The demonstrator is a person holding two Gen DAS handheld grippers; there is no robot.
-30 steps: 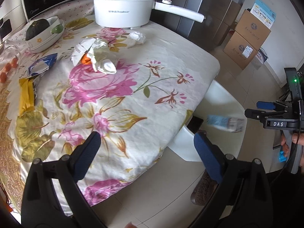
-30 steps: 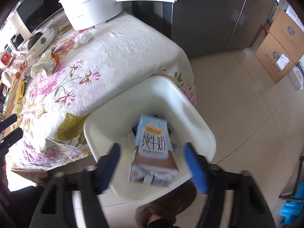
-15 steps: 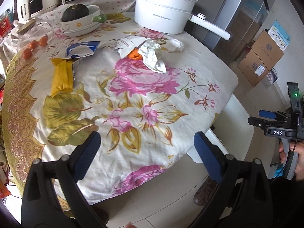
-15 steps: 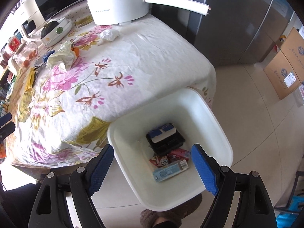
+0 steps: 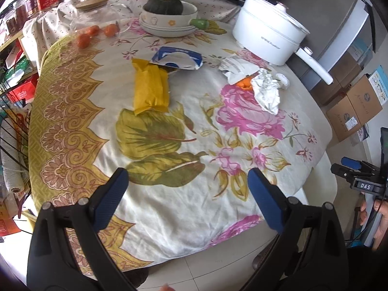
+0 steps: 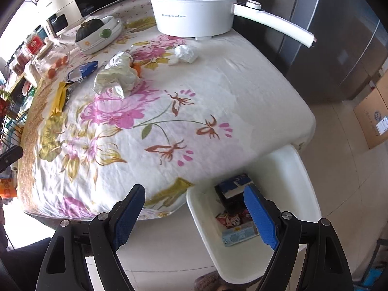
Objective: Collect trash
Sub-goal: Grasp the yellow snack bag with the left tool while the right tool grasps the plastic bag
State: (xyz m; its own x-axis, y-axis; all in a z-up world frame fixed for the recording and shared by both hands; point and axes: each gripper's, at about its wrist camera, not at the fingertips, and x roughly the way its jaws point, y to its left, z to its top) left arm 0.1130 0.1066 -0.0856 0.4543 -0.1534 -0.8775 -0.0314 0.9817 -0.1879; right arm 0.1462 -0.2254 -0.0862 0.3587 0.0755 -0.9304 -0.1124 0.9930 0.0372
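Trash lies on the floral tablecloth: a yellow wrapper [image 5: 150, 88], a blue and white packet [image 5: 178, 58], crumpled white paper over something orange [image 5: 265, 91] and a small tissue ball [image 5: 282, 80]. The crumpled paper [image 6: 116, 76] and tissue ball [image 6: 184, 53] also show in the right wrist view. My left gripper [image 5: 188, 196] is open and empty above the table's near edge. My right gripper [image 6: 194, 214] is open and empty above the rim of the white bin [image 6: 308, 184], which holds a milk carton [image 6: 240, 236] and other packets.
A white electric pot [image 5: 269, 36] with a long handle stands at the far right of the table. A bowl with a dark squash [image 5: 167, 17], a glass jar and small orange fruits [image 5: 84, 40] sit at the back. Cardboard boxes [image 5: 356, 106] stand on the floor.
The milk carton dropped from my right gripper into the bin. The right gripper then swung left towards the table. The left gripper swung left, bringing the whole tabletop into view.
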